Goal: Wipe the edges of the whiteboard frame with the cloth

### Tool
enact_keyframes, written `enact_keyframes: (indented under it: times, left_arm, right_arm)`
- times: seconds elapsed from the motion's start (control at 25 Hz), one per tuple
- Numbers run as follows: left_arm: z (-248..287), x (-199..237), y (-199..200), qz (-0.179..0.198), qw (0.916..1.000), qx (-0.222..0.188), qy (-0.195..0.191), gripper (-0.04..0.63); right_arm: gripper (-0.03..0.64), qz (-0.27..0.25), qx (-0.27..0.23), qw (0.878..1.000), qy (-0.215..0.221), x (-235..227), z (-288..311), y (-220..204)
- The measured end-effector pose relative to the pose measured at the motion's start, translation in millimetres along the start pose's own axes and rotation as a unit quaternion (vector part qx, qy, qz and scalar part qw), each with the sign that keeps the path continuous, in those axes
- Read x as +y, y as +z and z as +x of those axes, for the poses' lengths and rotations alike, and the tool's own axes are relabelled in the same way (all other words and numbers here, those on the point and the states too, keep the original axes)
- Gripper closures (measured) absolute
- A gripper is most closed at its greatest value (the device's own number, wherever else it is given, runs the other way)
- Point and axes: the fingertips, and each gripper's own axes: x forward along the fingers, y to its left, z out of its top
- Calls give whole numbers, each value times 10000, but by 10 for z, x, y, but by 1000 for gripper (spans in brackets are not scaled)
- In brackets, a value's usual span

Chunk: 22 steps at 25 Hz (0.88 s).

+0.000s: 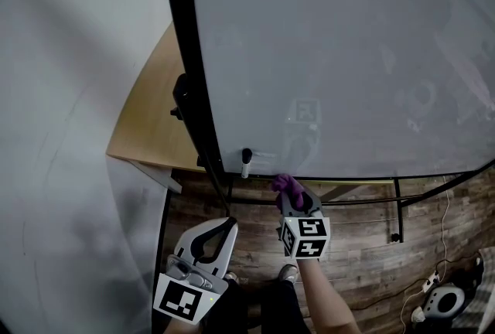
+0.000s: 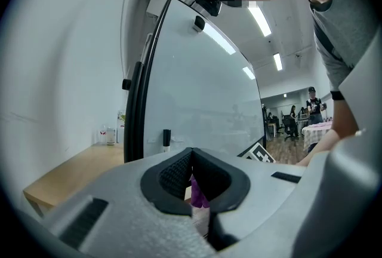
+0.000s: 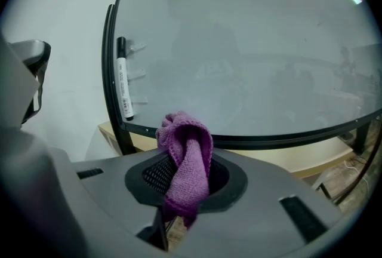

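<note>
The whiteboard [image 1: 332,54] fills most of the head view, its pale face bare apart from faint smears and reflections. A plain light wall [image 1: 69,93] stands to its left, and a wood-plank floor [image 1: 363,247] shows below it. A light wooden surface [image 1: 151,120] juts out at the left, behind the board's edge. The black frame [image 1: 192,62] runs down the board's left side and turns at the lower left corner into a thin bottom bar that runs right. A black bracket [image 1: 180,97] sits on the left bar. The right tool [image 1: 294,198] is raised to the bottom bar, a little right of that corner, on a bare forearm [image 1: 329,294]. Its jaws pinch the purple cloth [image 3: 186,155], which bunches in a knot above the tips and hangs down between them. The knot lies right at the bottom bar, but I cannot tell whether it touches. The left tool [image 1: 229,223] hangs lower and to the left, nearer the person and apart from the board. Its jaws are pressed together at the tips, and the head view shows nothing held there; in the left gripper view only a sliver of purple shows through the slit lower down. A marker [image 3: 123,86] with a white body and black cap lies flat against the board face, just inside the left frame bar and near the lower corner.
</note>
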Motion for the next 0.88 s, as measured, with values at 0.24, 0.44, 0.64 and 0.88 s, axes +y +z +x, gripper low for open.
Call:
enact_keyframes:
  times: [0.24, 0.44, 0.64, 0.88]
  left_arm:
    - [156, -198, 28, 69, 10000, 7, -32, 578]
    - [298, -357, 45, -4, 10000, -41, -67, 578]
    - [424, -477, 53, -27, 9999, -66, -87, 578]
    - [568, -665, 89, -17, 9999, -76, -64, 578]
  right_arm:
    - [538, -9, 23, 10000, -30, -232, -99, 3]
    - [538, -24, 50, 10000, -53, -415, -168, 4]
    - [538, -55, 68, 9999, -73, -600, -215, -11]
    - [538, -71, 74, 9999, -112, -861, -321, -26]
